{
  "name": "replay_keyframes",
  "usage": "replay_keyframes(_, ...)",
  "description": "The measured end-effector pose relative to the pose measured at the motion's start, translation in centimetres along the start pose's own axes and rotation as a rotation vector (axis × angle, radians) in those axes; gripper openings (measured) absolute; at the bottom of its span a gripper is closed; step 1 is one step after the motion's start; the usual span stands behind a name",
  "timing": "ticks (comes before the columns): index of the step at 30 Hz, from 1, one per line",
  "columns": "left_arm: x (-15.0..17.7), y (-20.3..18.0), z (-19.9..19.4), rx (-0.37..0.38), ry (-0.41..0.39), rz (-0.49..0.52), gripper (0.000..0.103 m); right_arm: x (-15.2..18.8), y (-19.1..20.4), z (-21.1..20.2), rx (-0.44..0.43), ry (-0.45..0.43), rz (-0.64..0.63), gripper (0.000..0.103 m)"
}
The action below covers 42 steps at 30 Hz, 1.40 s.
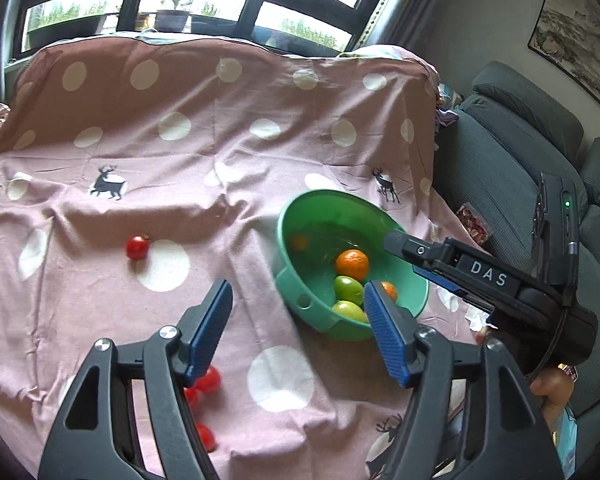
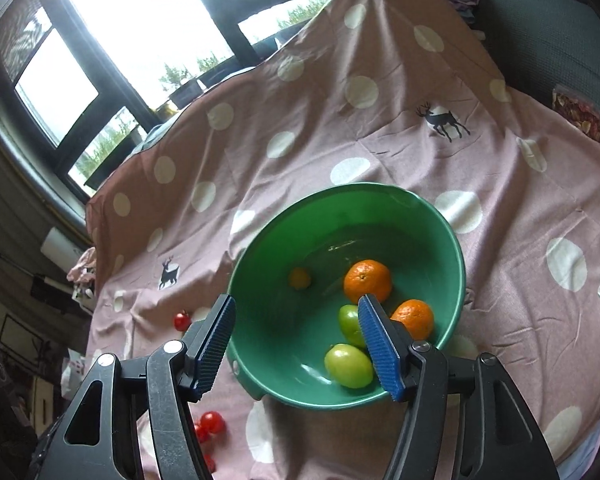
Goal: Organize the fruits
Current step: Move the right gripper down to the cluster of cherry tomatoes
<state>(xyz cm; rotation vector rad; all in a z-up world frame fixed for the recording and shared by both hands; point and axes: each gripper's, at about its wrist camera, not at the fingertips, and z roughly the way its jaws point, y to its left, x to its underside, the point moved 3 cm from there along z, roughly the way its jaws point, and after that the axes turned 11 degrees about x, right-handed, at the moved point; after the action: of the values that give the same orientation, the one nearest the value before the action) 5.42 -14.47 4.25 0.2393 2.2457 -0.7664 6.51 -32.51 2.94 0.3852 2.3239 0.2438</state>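
Under open right gripper [image 2: 296,344]: green bowl [image 2: 260,240] w/ 5 fruits.

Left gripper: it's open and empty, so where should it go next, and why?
Probably down to the red fruits just beneath the left gripper: they lie loose on the cloth, while the oranges and green fruits already sit in the green bowl.

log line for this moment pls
left gripper open, empty | right gripper open, empty | green bowl holds oranges, green fruits | red fruits on cloth
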Motion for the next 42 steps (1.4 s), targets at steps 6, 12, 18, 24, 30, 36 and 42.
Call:
replay_keyframes(6,1.9,5.1,-3.6,-0.129,-0.014,-0.060,0.070,1.2,3.8,0.4,-0.029,0.018,-0.105,0.067)
replay_keyframes(12,5.1,9.8,-3.1,-0.152,0.050,-0.162,0.070,3.6,8.3,1.5,-0.028,0.058,-0.260,0.067)
replay_keyframes(18,7.2,10.9,0.0,-0.126,0.154,-0.191,0.069,6.6,10.8,4.2,-0.042,0.168,-0.359,0.067)
replay_keyframes(24,8.1,10.6,1.5,-0.122,0.199,-0.169,0.068,9.3,11.1,7.2,-0.032,0.316,-0.377,0.067)
replay_keyframes(30,8.7,10.7,2.7,-0.117,0.237,-0.174,0.068,10.0,10.9,7.8,-0.054,0.368,-0.352,0.063)
replay_keyframes(36,8.8,10.8,3.1,-0.107,0.237,-0.176,0.063,10.4,10.9,8.2,-0.043,0.391,-0.364,0.049)
replay_keyframes(42,8.9,10.7,3.5,-0.105,0.239,-0.173,0.049,11.0,11.2,8.8,-0.051,0.421,-0.377,0.044)
